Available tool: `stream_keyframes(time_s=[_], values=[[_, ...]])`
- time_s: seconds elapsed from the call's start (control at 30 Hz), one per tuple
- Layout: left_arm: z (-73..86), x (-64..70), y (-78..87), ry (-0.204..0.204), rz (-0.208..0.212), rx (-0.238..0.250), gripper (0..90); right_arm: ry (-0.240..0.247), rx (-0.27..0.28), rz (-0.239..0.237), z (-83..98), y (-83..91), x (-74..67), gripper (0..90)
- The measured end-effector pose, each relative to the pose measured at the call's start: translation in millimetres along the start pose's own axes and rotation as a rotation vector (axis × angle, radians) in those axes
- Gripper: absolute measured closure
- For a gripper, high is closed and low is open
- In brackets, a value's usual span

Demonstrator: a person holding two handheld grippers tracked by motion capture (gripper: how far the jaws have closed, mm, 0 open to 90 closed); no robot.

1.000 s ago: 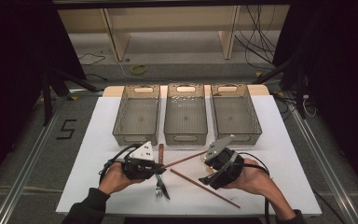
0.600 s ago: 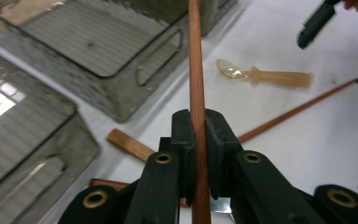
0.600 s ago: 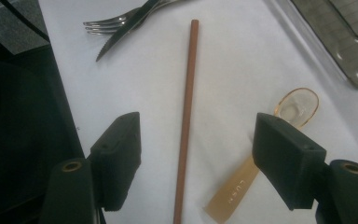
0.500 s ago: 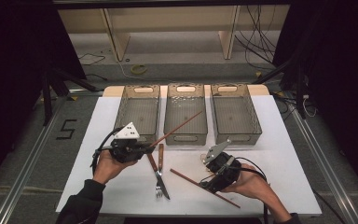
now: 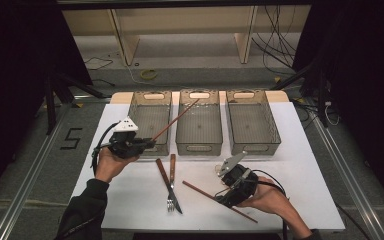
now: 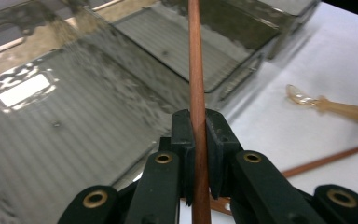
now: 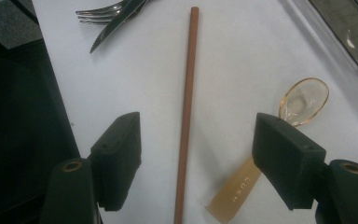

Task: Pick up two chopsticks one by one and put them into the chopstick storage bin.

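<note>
My left gripper (image 5: pixel 147 144) (image 6: pixel 197 135) is shut on a brown chopstick (image 5: pixel 176 119) (image 6: pixel 196 70), held off the table in front of the left bin (image 5: pixel 150 149). The stick slants up and right, its tip over the middle bin (image 5: pixel 199 148). My right gripper (image 5: pixel 221 192) (image 7: pixel 196 154) is open and its jaws have just been opening. Between them a second chopstick (image 5: pixel 202 192) (image 7: pixel 186 116) lies flat on the white mat, untouched. An amber plastic spoon (image 7: pixel 303 100) rests beside that stick, by the right-hand jaw.
A third clear bin (image 5: pixel 255 148) stands to the right of the other two. A knife (image 5: pixel 164 174) and a wooden-handled fork (image 5: pixel 172 167) lie crossed on the mat (image 5: pixel 300 165) between my hands. A dark floor surrounds the table.
The left gripper has carried its chopstick left and away from the table's centre, and upward, to the front of the left bin. The right hand has stayed over the second chopstick.
</note>
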State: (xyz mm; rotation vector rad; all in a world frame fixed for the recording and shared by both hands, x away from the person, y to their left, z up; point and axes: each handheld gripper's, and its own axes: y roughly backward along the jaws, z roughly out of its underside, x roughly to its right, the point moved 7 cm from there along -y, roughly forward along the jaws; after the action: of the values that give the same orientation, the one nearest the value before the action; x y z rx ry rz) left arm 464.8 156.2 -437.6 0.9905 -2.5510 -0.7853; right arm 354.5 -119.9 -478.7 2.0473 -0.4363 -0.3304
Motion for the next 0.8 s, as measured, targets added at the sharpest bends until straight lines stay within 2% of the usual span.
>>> stream_keyframes(time_s=[0.3, 0.4, 0.67, 0.8], values=[[-2.8, -32.5, -3.4, 0.086, -0.058, -0.004, 82.9, 0.008, -0.001, 0.004, 0.9, -2.8, 0.1, 32.9], [-3.5, -43.3, -3.7, 0.111, -0.077, -0.005, 82.9, -0.016, 0.004, 0.004, 0.1, -2.5, -0.6, 32.8], [0.0, -64.7, -8.2, 0.16, -0.112, -0.028, 83.0, -0.023, 0.0, -0.002, 0.5, -2.1, -1.3, 32.8], [3.8, -73.1, -11.5, 0.19, -0.123, -0.039, 83.0, -0.011, 0.001, 0.006, 1.0, -2.7, 0.6, 32.8]])
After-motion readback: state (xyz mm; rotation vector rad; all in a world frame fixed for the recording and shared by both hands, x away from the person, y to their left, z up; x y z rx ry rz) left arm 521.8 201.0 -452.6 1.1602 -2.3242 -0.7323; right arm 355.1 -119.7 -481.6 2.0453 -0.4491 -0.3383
